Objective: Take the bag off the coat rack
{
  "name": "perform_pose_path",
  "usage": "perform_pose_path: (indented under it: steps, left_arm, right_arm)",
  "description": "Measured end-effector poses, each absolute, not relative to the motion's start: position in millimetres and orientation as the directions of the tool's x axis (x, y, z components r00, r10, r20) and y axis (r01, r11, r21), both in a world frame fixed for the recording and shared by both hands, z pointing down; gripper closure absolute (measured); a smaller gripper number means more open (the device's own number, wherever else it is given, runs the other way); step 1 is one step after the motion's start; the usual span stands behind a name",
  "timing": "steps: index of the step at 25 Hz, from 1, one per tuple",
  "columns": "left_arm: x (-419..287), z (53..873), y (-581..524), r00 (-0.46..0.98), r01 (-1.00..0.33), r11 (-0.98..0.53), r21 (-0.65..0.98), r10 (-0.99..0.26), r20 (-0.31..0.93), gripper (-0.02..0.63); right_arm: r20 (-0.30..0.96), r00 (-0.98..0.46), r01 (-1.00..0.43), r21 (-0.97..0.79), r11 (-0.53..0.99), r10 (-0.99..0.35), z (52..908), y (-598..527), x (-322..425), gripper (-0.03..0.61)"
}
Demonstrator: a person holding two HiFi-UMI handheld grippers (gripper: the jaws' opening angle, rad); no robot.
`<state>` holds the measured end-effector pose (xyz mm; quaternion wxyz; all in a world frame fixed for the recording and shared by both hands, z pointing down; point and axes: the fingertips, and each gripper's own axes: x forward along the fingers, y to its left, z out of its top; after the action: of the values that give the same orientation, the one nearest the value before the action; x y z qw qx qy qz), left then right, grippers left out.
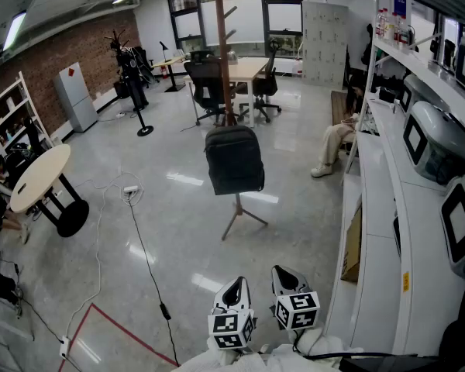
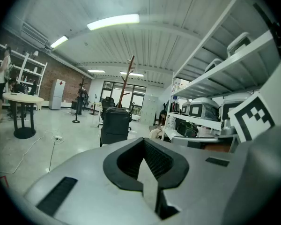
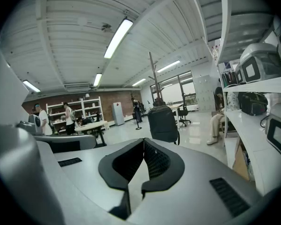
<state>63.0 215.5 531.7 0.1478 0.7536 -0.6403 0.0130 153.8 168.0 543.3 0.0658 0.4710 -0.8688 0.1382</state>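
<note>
1. There are two grippers. The left gripper (image 1: 237,284) and the right gripper (image 1: 284,273) are held side by side low in the head view. In each gripper view the jaws are pressed together with nothing between them.
2. One black bag (image 1: 234,160) hangs on the one wooden coat rack (image 1: 222,45), about halfway up the pole and well clear of the floor. It is well apart from both grippers and straight ahead of them.
3. Two office chairs (image 1: 208,87) stand at one desk (image 1: 244,70) behind the rack. One round table (image 1: 39,178) stands at the left. One seated person (image 1: 333,142) is by the right-hand counter.
4. Bare glossy floor lies open between the grippers and the rack's splayed feet. A black cable (image 1: 143,262) crosses the floor to the left of that path, and a red tape line (image 1: 132,333) marks the floor near the left gripper.
5. The white counter edge (image 1: 355,231) runs just to the right of the right gripper, with a cardboard sheet (image 1: 353,246) leaning against it.
6. The bag looks closed, so its contents cannot be seen. The shelves (image 1: 418,68) at the right hold several white machines.
</note>
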Motion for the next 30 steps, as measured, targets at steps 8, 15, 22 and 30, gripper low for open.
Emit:
perform_pose_path:
  steps: [8, 15, 22, 30]
  left_arm:
    - [66.8, 517.8, 194.9, 0.140, -0.975, -0.105, 0.193, -0.974, 0.179, 0.612]
    - [64.0, 521.7, 190.0, 0.133, -0.975, -0.096, 0.198, -0.974, 0.184, 0.612]
    - [63.6, 526.9, 171.4, 0.164, -0.972, -0.126, 0.198, -0.968, 0.188, 0.612]
    - [29.3, 529.0, 128.9, 0.175, -0.972, -0.140, 0.189, -0.967, 0.182, 0.612]
  right_arm:
    - [0.237, -0.545, -0.838, -0.178, 0.515, -0.804, 539.2, 150.5, 175.0, 0.566]
    - [0.254, -0.549, -0.836, -0.195, 0.514, -0.797, 548.7, 149.6, 173.4, 0.566]
    - [0.262, -0.516, -0.856, -0.205, 0.475, -0.816, 555.0, 129.9, 175.7, 0.566]
    - [0.238, -0.509, -0.860, -0.193, 0.473, -0.827, 550.4, 86.1, 140.7, 0.566]
